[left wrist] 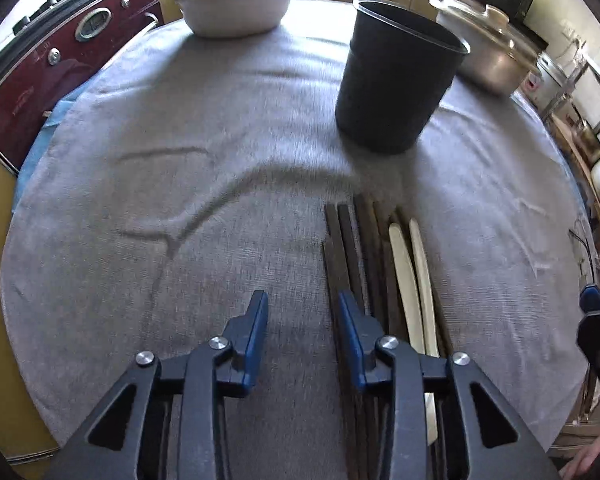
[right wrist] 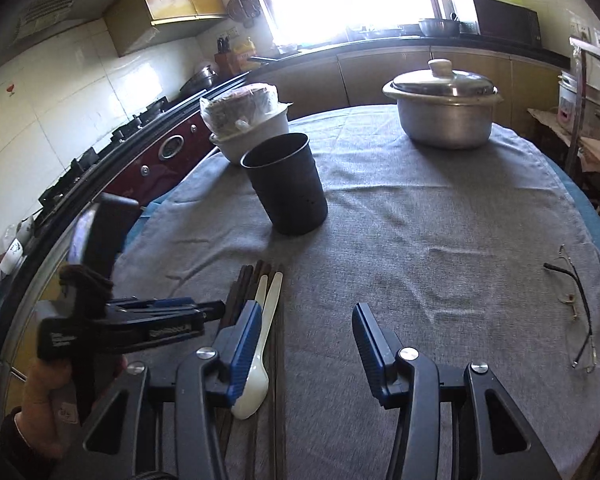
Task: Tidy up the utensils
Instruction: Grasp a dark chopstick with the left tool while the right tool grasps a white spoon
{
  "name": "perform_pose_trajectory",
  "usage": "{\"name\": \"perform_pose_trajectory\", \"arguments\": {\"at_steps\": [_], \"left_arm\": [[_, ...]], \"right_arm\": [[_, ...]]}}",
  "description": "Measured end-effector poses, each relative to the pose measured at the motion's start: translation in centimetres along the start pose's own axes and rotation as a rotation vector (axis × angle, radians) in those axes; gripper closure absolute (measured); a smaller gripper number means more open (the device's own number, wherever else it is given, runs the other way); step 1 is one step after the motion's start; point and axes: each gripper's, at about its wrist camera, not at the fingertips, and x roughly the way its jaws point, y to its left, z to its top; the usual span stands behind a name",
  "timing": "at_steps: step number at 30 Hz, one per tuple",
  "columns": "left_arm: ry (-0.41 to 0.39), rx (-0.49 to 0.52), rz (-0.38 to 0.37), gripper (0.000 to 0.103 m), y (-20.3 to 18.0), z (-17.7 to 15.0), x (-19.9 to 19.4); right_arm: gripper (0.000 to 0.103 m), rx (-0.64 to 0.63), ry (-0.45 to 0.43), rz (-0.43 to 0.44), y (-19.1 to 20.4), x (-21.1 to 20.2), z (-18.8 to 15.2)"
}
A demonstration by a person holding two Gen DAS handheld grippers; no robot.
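Presently: chopsticks [left wrist: 350, 248] and white spoons [right wrist: 260, 320] bundled on cloth-covered counter [left wrist: 180, 200] before black holder [right wrist: 286, 186]; left gripper [left wrist: 303, 320] and right gripper [right wrist: 306, 328] jaws wide, empty; risk: crowded sticks scatter, or light holder tips.

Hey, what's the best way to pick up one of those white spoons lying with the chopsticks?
Grip a white spoon on its slim handle, near the far tip, coming from above with jaws across its width. It lies flat on the gray cloth, bowl toward the camera; dark chopsticks crowd its left, so favor the rightmost one.
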Motion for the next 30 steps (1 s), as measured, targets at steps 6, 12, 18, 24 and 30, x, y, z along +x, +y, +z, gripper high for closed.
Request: {"name": "perform_pose_trajectory", "arguments": {"at_steps": [6, 12, 18, 24, 30], "left_arm": [[0.036, -0.038, -0.012, 0.066, -0.1, 0.1, 0.1], [0.106, -0.073, 0.015, 0.065, 0.2, 1.2, 0.5], [0.112, -0.031, 0.095, 0.064, -1.2, 1.6, 1.1], [0.110, -0.019, 0.094, 0.095, 0.2, 1.9, 0.4], [0.071, -0.029, 0.102, 0.091, 1.8, 1.1, 0.4]], "right_arm": [[0.053, 0.001, 0.005, 0.003, -0.2, 0.7, 0.2], [0.053, 0.008, 0.007, 0.005, -0.5, 0.8, 0.2], [0.053, 0.005, 0.011, -0.001, -0.6, 1.0, 0.2], [0.053, -0.021, 0.061, 0.029, -0.3, 2.6, 0.6], [0.065, -0.031, 0.231, 0.109, 0.2, 7.5, 1.3]]}}
